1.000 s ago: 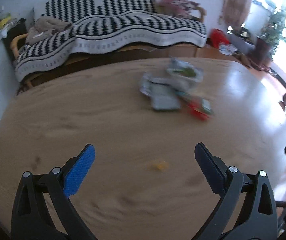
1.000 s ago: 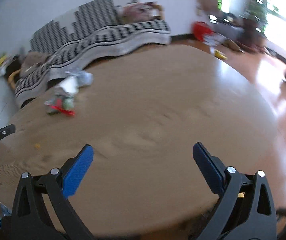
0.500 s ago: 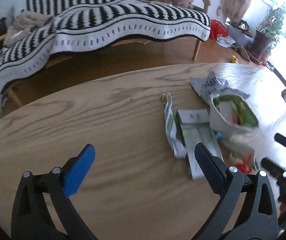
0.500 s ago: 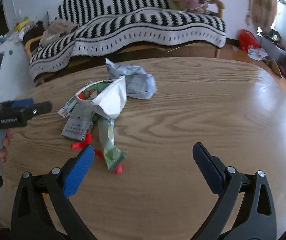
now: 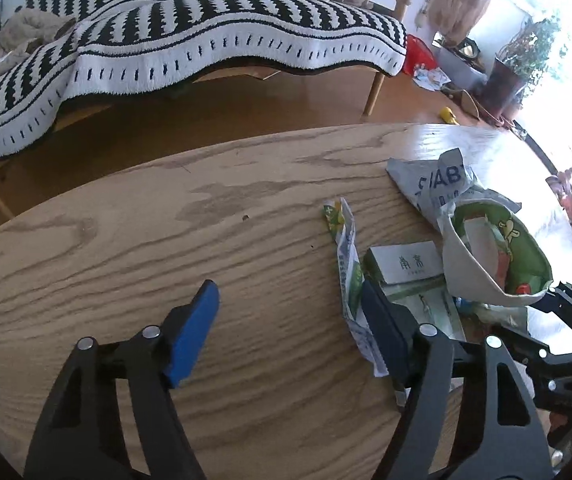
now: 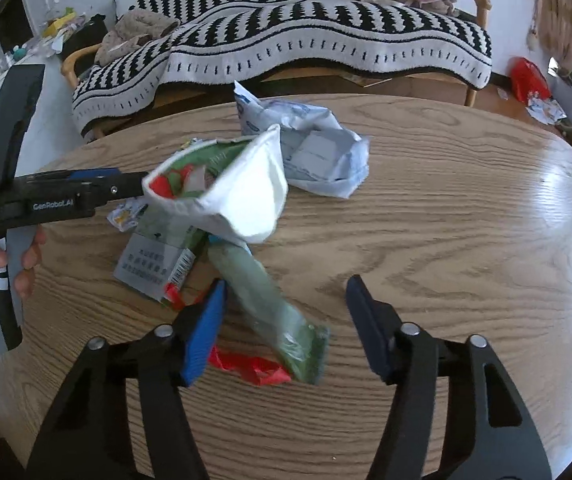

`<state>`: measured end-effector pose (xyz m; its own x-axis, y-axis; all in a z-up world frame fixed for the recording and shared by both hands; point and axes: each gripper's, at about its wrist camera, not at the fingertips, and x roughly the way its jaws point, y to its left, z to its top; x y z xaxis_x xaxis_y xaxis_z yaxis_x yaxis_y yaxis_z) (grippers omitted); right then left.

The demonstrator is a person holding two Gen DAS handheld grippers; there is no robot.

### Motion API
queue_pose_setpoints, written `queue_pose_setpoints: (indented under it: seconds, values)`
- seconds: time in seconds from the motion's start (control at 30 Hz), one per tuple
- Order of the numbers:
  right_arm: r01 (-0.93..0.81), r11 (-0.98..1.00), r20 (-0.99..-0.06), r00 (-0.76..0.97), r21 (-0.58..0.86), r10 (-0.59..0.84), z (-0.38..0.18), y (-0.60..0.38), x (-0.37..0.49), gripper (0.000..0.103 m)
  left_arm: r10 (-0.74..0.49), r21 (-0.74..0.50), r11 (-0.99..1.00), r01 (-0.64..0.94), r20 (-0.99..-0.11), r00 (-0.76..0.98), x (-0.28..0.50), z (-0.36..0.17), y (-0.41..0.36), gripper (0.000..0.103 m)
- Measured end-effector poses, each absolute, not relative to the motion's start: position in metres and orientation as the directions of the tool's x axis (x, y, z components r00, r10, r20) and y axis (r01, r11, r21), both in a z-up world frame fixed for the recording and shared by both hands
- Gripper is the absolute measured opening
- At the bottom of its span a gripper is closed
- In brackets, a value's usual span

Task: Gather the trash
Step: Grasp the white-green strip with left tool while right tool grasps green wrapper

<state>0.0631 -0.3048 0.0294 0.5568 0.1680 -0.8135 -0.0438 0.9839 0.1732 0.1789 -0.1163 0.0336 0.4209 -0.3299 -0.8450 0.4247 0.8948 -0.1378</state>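
Right now I have both claws over the pile of trash on the round wooden table [image 6: 466,208]. My right claw [image 6: 286,320] has just been closing partway; its jaws stand apart on either side of a long green wrapper [image 6: 270,300], and I can't see the pads pressing on it yet. A red scrap [image 6: 254,368] lies under the wrapper's near end. My left claw [image 5: 290,328] has also been narrowing, but it holds nothing: one pad sits over bare wood and the other overlaps the edge of a thin crumpled strip wrapper [image 5: 350,280] in the left wrist view.

Beyond these, a white snack bag [image 6: 242,196] stands open-mouthed with scraps inside, a crumpled grey mailer bag [image 6: 318,152] lies behind it, and a flat carton [image 6: 146,264] rests beneath.

I judge all of this as light, thin and crackly: film that collapses under the pads and may slide on the smooth tabletop. The green wrapper looks best taken across its middle, where it is bunched thick. The open bag I would pinch by its rim, keeping the mouth up so nothing spills. The carton is stiffer but flat, so I'd need an edge.
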Motion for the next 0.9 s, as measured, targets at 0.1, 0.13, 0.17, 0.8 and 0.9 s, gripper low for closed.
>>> queue_pose_setpoints:
  seconds: [0.1, 0.13, 0.17, 0.8, 0.9]
  values:
    - [-0.034, 0.98, -0.803, 0.569, 0.195, 0.179, 0.035, -0.308, 0.064, 0.059, -0.317, -0.103, 0.885, 0.454, -0.848, 0.426, 0.178, 0.032, -0.12, 0.07]
    - [-0.031, 0.981, -0.802, 0.571, 0.191, 0.174, 0.037, -0.311, 0.064, 0.059, -0.315, -0.099, 0.884, 0.457, -0.848, 0.425, 0.179, 0.032, -0.121, 0.07]
    - [-0.03, 0.984, -0.804, 0.572, 0.177, 0.163, 0.039, -0.312, 0.066, 0.058, -0.314, -0.097, 0.884, 0.458, -0.849, 0.426, 0.178, 0.032, -0.121, 0.069]
    - [-0.08, 0.988, -0.795, 0.587, 0.131, 0.153, 0.036, -0.313, 0.062, 0.03, -0.297, -0.065, 0.887, 0.457, -0.838, 0.457, 0.183, 0.042, -0.125, 0.047]
    - [-0.071, 0.987, -0.79, 0.592, 0.146, 0.16, 0.036, -0.318, 0.061, 0.03, -0.296, -0.062, 0.896, 0.44, -0.821, 0.488, 0.18, 0.05, -0.131, 0.078]
